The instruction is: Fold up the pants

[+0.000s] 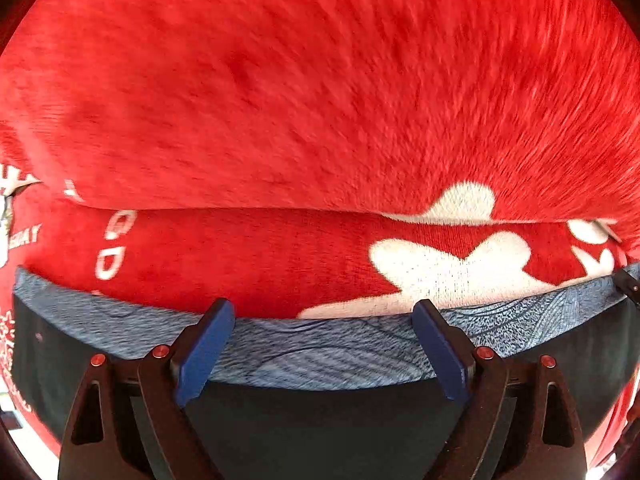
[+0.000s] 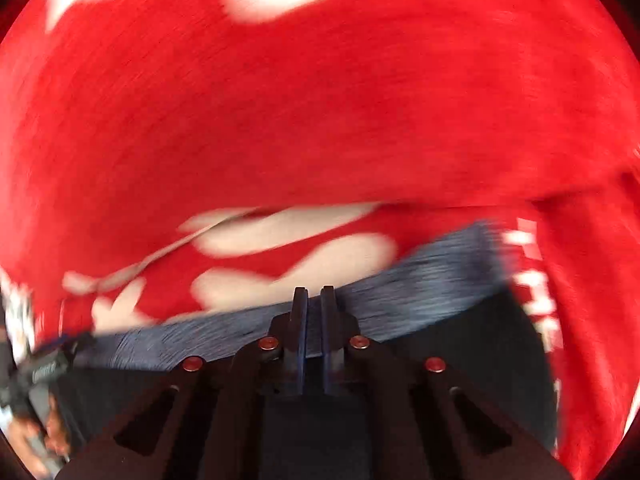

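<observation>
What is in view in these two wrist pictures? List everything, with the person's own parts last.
pants: one pair, dark, nearest each camera, lying over the blanket; waistband edge toward the tools.
waistband: one, blue-grey textured strip along the far edge of the pants.
blanket: one, red fleece with white shapes and letters, fills the background in both views; a fold runs across it.
hand: one, at the lower left edge of the right wrist view, blurred, gripping the other tool's handle.
left tool: blue fingers wide apart, tips at the waistband edge, nothing between them.
right tool: blue fingers nearly together over the waistband; blur hides whether cloth is pinched.
</observation>
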